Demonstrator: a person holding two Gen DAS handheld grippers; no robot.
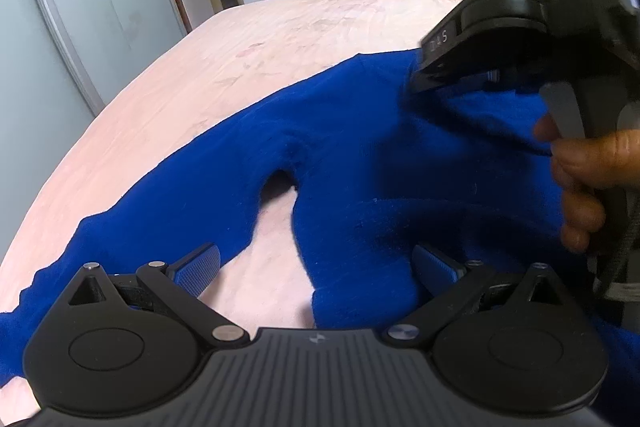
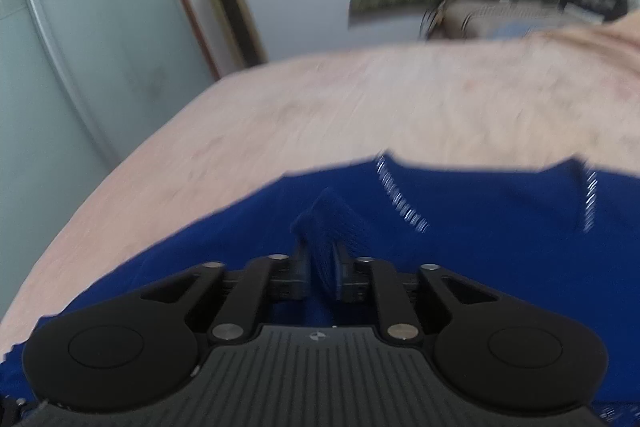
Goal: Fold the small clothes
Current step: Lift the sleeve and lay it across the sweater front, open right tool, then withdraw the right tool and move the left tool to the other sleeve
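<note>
Two tools | right tool (image 2: 320, 267) apparently pinching blue garment (image 1: 360, 155) | bed (image 1: 240, 47)

A bed with a pale pink sheet (image 1: 280, 39) carries a blue knit garment (image 1: 352, 155) spread across it.

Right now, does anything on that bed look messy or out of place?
Only the blue garment itself: it lies rumpled and bunched across the pink bedsheet, not flat. The right gripper has pinched up a fold of it, while the left gripper hangs open above it. Nothing looks torn or spilled.
</note>
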